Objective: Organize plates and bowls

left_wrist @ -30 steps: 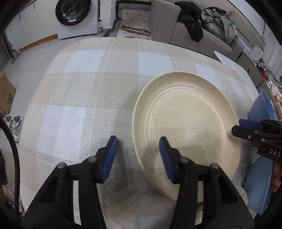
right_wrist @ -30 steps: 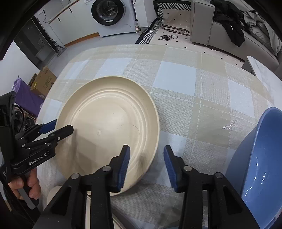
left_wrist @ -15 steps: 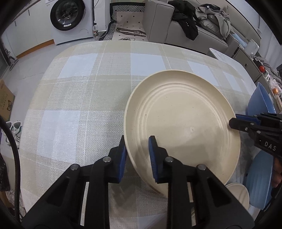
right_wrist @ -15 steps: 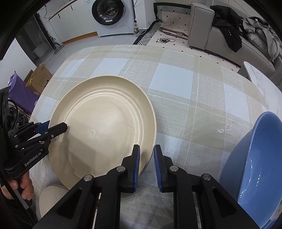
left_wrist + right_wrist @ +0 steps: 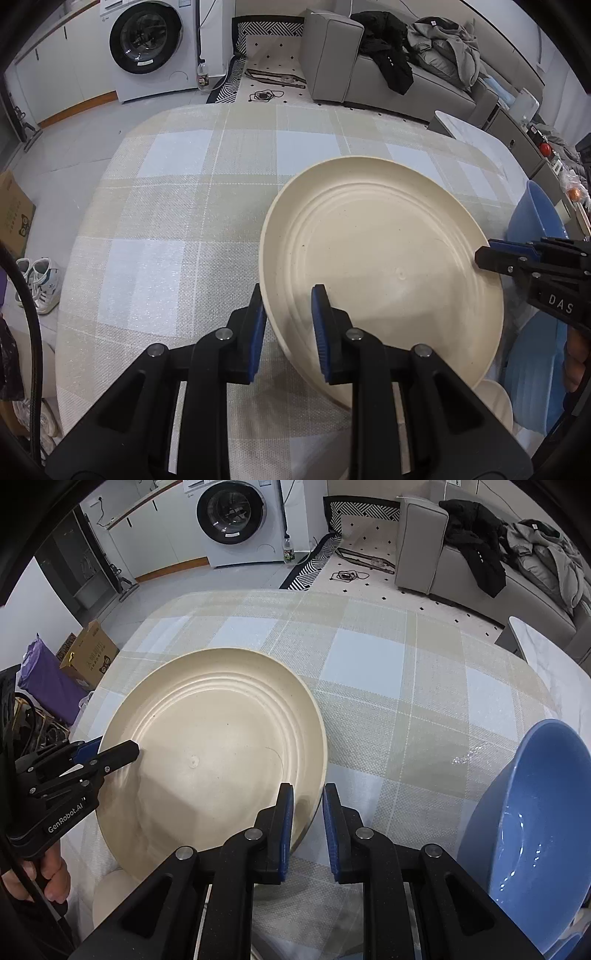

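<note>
A large cream plate [image 5: 388,266] with ridged rings lies over the checked tablecloth [image 5: 177,229], slightly tilted. My left gripper [image 5: 288,317] is shut on its left rim, one blue pad under the edge and one inside. My right gripper [image 5: 308,812] is shut on the opposite rim of the same plate [image 5: 207,753]. Each gripper also shows in the other's view: the right gripper [image 5: 491,254] at the plate's right edge, the left gripper [image 5: 110,753] at its left edge, held by a hand.
A deep blue bowl [image 5: 535,830] stands at the right of the table. A blue ribbed plate [image 5: 532,369] and a small cream dish [image 5: 495,402] lie partly under the plate's near edge. A washing machine, a sofa and boxes stand beyond the table.
Both grippers went from open beside the plate's rim to shut on it. The plate's left side has since risen a little off the cloth.
</note>
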Motion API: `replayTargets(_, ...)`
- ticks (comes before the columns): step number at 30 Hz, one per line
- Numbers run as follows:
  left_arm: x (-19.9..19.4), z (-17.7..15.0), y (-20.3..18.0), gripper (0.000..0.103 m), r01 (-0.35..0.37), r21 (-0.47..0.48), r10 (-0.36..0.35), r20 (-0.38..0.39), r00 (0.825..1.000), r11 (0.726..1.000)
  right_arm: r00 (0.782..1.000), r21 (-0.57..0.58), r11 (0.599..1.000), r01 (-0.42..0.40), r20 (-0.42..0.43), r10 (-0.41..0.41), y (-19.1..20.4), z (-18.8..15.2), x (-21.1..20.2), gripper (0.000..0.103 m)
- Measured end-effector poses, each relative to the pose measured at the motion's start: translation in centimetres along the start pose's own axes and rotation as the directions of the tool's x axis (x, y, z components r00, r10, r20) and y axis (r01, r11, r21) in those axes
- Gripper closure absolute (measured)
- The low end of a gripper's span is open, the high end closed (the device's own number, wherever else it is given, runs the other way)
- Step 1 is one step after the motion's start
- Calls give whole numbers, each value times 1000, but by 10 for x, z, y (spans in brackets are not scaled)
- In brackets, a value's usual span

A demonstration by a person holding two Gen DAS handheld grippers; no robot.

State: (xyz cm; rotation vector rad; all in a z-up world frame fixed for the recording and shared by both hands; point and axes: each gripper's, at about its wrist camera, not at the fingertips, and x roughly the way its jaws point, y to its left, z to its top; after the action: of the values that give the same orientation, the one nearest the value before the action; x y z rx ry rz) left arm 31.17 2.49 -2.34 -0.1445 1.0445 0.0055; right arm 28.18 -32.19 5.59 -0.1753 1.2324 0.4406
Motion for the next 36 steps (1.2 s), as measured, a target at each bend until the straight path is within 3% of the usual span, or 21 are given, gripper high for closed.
replayTargets(23, -86, -13, -8, 82, 3, 0, -3, 102, 995, 1000, 994, -13, 1000, -11, 112, 13, 13, -11, -65, 86)
replayTargets(36, -147, -39, -19, 82, 0, 24, -4, 155, 988, 1000, 978, -41, 999, -12, 207, 20, 29, -38, -119, 86)
